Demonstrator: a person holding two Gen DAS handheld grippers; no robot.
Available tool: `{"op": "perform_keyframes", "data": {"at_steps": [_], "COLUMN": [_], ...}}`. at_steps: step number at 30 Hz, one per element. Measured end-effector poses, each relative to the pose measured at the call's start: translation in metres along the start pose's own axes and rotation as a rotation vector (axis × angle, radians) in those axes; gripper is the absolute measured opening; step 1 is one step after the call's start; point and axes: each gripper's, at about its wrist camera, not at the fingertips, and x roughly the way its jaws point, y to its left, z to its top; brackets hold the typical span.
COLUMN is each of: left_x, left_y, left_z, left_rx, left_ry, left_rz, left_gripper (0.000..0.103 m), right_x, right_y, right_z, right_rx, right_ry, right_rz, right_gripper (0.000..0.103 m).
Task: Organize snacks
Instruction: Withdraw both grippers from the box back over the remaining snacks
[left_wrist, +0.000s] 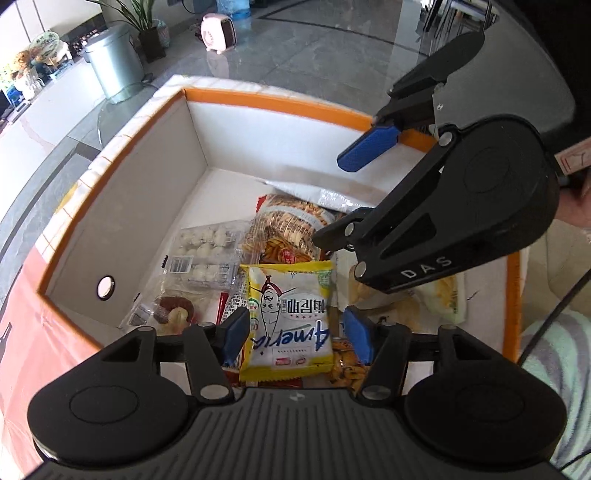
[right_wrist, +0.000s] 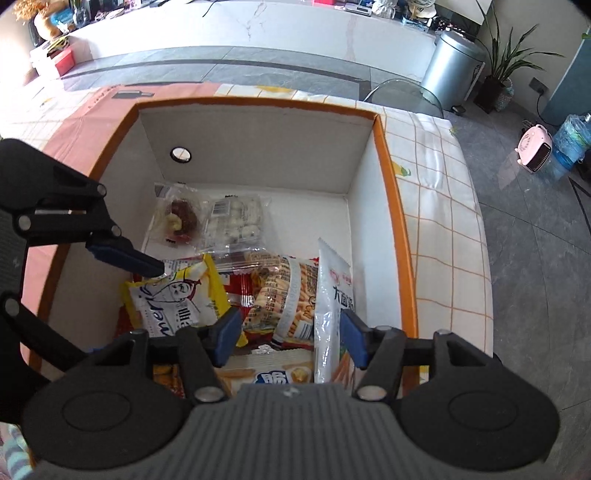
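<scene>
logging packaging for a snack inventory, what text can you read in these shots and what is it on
"Americ": yellow snack packet, printed upside down in the left wrist view, rest hidden.
"DAS": body of the right hand-held gripper.
Chinese characters on the yellow snack packet, the white pouch and the biscuit-stick pack: too small or blurred to read.

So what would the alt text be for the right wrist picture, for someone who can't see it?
An open right gripper with blue pads hangs over an orange-rimmed white box of snack packets, straddling a clear packet of biscuit sticks. A yellow packet lies left, under the left gripper's blue fingertip.
</scene>
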Motion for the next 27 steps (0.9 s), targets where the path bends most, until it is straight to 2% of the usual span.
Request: {"op": "perform_keyframes", "data": {"at_steps": [4,9,13,19,23,27], "left_x": [-0.024,-0.061,-0.096,-0.130,-0.145,-0.159], "left_y": [-0.006,-0.013,-0.013,-0.014,-0.007,0.002], "left_z": [-0.006,-0.017,-0.033,-0.078,-0.110,-0.134], "left_rx": [-0.026,-0.091,-0.187,-0.336,-0.515,-0.580], "left_ry": [-0.062,-0.141,-0.208,-0.310,-0.363,-0.387], "left_rz": [0.000,0.054,0.122,0.226,0.281,0.324], "left_gripper": [0.077,0.077,0.079,0.080,0.080,0.080], "right_x": [-0.018,-0.047,-0.071,-0.100,-0.107,-0.103], "right_y": [0.004,0.015,0.028,0.065,0.094,0.124], "right_z": [-0.003,-0.011,-0.019,-0.040,-0.054,-0.062], "right_rx": [0.024,0.061,0.115,0.182,0.245,0.261], "right_ry": [-0.019,-0.067,-0.115,-0.208,-0.268,-0.296], "right_rz": [-0.001,-0.027,-0.011,0.020,0.051,0.056], "right_gripper": [0.059,0.059,0.059,0.059,0.059,0.059]}}
